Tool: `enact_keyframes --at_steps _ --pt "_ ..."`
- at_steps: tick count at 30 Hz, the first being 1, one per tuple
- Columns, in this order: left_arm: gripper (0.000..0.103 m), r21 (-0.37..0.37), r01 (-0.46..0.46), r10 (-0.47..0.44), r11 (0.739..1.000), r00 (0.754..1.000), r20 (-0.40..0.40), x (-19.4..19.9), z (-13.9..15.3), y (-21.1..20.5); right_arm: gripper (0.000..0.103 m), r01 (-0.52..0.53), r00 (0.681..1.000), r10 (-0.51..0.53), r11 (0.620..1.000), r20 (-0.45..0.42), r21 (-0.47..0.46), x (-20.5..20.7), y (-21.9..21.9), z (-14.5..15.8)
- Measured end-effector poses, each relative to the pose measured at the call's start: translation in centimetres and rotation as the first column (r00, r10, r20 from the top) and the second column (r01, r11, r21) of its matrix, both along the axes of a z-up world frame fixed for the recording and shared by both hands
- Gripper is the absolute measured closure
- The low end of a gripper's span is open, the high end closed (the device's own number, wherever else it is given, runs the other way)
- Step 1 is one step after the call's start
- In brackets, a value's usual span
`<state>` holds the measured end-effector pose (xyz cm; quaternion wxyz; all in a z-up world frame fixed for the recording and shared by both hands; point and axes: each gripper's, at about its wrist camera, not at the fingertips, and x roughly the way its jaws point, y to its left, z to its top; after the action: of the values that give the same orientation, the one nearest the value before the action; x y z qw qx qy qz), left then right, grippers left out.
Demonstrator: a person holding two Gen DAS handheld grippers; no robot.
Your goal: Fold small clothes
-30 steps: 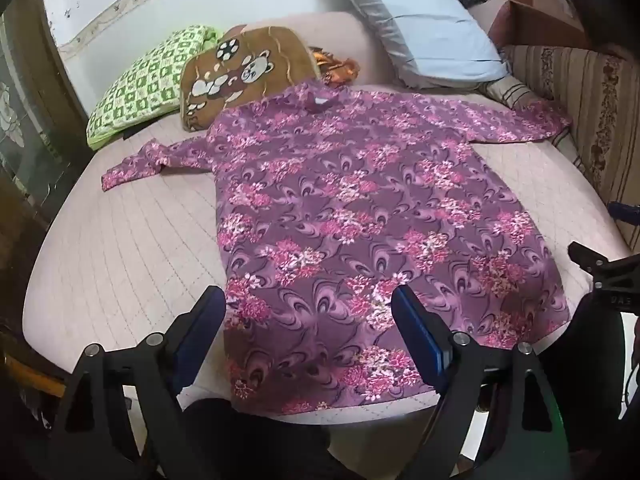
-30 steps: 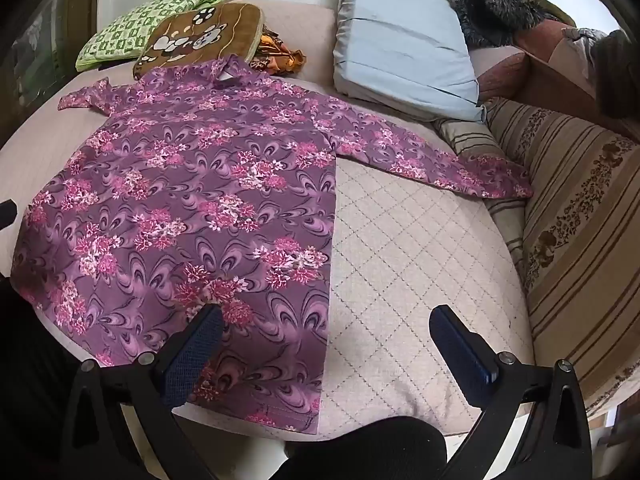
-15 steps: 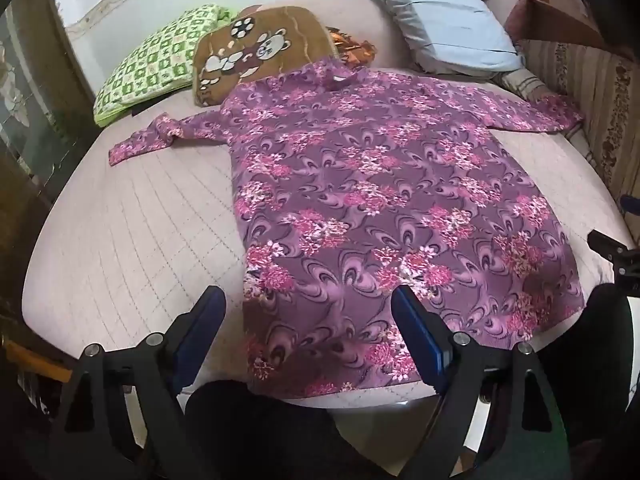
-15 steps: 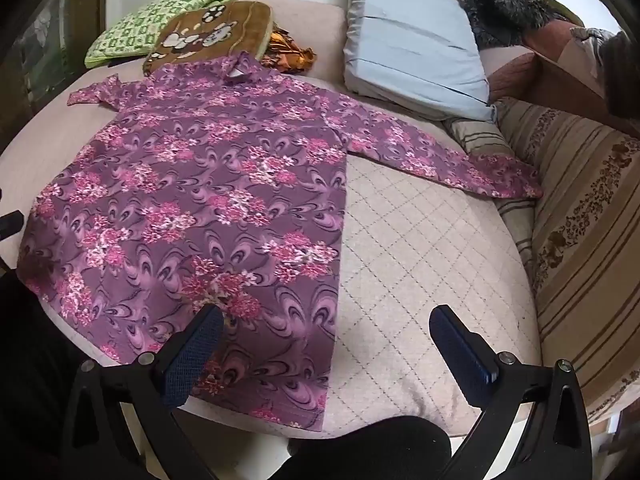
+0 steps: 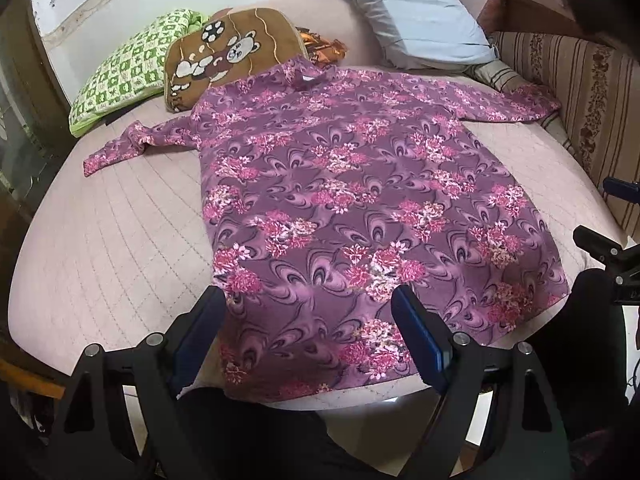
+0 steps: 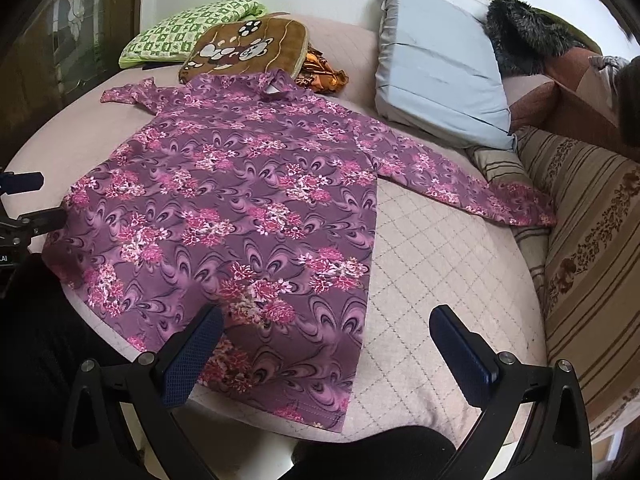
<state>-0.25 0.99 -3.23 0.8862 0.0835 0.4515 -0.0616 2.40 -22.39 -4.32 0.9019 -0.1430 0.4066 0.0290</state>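
Purple floral shirt (image 5: 352, 208) spread flat on the quilted pink bed (image 5: 104, 248).

The left gripper (image 5: 310, 320) hovers wide open over the shirt's hem at the bed's near edge, gripping nothing. Both sleeves lie stretched sideways. Beyond the collar sit a green checked pillow (image 5: 132, 80), a brown bear cushion (image 5: 228, 56) and a pale blue pillow (image 5: 412, 16).

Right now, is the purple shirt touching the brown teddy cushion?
Touching. The left wrist view shows the shirt collar and shoulder lying against the cushion's front edge, no gap.
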Motion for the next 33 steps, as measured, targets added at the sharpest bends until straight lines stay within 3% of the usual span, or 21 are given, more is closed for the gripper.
enact_keyframes --at_steps 4,12,22,33 --pt "0.017 -0.019 -0.015 0.015 1.0 1.0 -0.003 -0.3 0.0 0.2 0.0 0.016 1.0 -0.016 1.0 -0.005 0.023 -0.2 -0.3 -0.1" --pt "0.017 0.014 -0.003 0.003 1.0 0.999 0.033 -1.6 0.8 0.0 0.0 0.032 0.999 -0.032 0.999 0.001 -0.016 -0.7 -0.6 -0.6" --pt "0.017 0.021 0.007 -0.008 1.0 0.998 0.057 -1.9 1.8 -0.6 0.0 0.04 0.999 -0.04 0.999 0.029 -0.001 -1.4 -1.0 0.4" --pt "0.017 0.015 0.014 -0.015 1.0 0.999 0.035 -1.4 1.5 -1.0 0.0 0.04 0.999 -0.04 0.999 0.03 0.01 -0.8 -0.7 0.3"
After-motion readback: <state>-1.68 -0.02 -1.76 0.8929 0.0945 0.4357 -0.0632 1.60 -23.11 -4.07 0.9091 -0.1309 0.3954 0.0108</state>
